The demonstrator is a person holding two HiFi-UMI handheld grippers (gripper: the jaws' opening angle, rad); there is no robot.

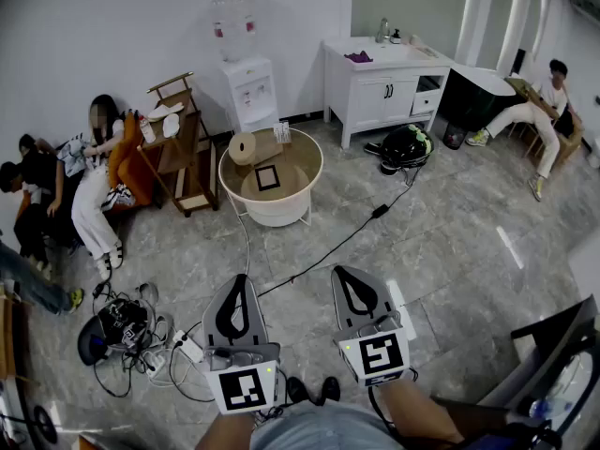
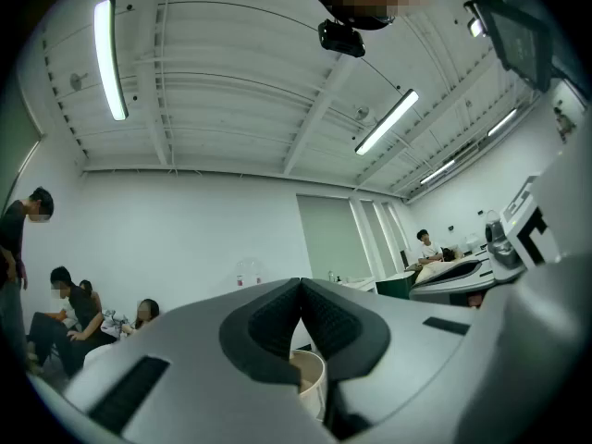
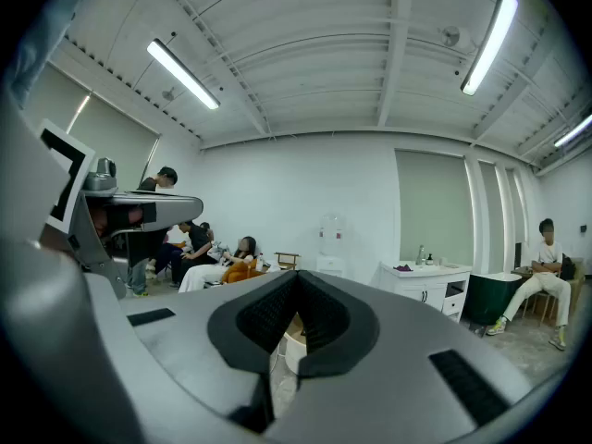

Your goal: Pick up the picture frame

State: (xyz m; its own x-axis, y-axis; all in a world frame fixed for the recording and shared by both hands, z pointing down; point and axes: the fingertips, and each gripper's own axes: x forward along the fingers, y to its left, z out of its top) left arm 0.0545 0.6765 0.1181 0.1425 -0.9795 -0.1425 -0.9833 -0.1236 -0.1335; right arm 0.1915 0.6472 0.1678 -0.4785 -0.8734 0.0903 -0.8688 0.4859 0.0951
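Observation:
The picture frame (image 1: 268, 177), small with a black border, lies flat on the wooden top of a round white table (image 1: 309, 187) across the room in the head view. Beside it on the table are a brown paper roll (image 1: 246, 147) and a small card (image 1: 281, 131). My left gripper (image 1: 240, 281) and right gripper (image 1: 340, 273) are held low and side by side, far short of the table, both pointing towards it. Each is shut with nothing between its jaws. The table's white rim (image 2: 314, 377) shows below the left gripper (image 2: 300, 285), and the same rim (image 3: 294, 351) below the right gripper (image 3: 298, 276).
A black cable (image 1: 337, 244) and a tangle of cords with a power strip (image 1: 187, 348) lie on the tiled floor. A wooden rack (image 1: 183, 148), water dispenser (image 1: 248, 87), white cabinet (image 1: 389, 82) and black helmet (image 1: 406, 145) ring the table. People sit at the left (image 1: 94, 186) and far right (image 1: 539, 111).

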